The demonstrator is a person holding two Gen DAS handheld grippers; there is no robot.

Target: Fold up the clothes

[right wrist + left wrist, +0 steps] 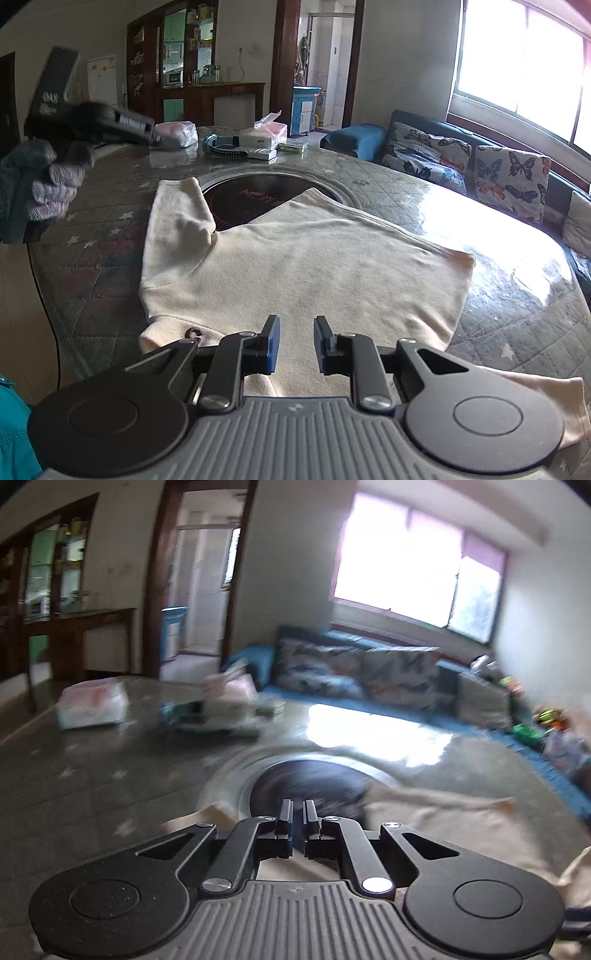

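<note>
One cream garment (295, 266) lay flat on the table (517, 314), directly ahead of the right claw (296, 345), whose jaws stood narrow and empty; left claw (297, 821) nearly shut, empty. Risk judged: a thin pinch dragging cloth over the inset hob (251, 201), rumpling the fold

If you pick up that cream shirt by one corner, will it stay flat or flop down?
Probably flop: the cream shirt lies limp, its sleeve creased over itself. It looks thin, so likely light. On the glossy table it may slide if pushed.
</note>
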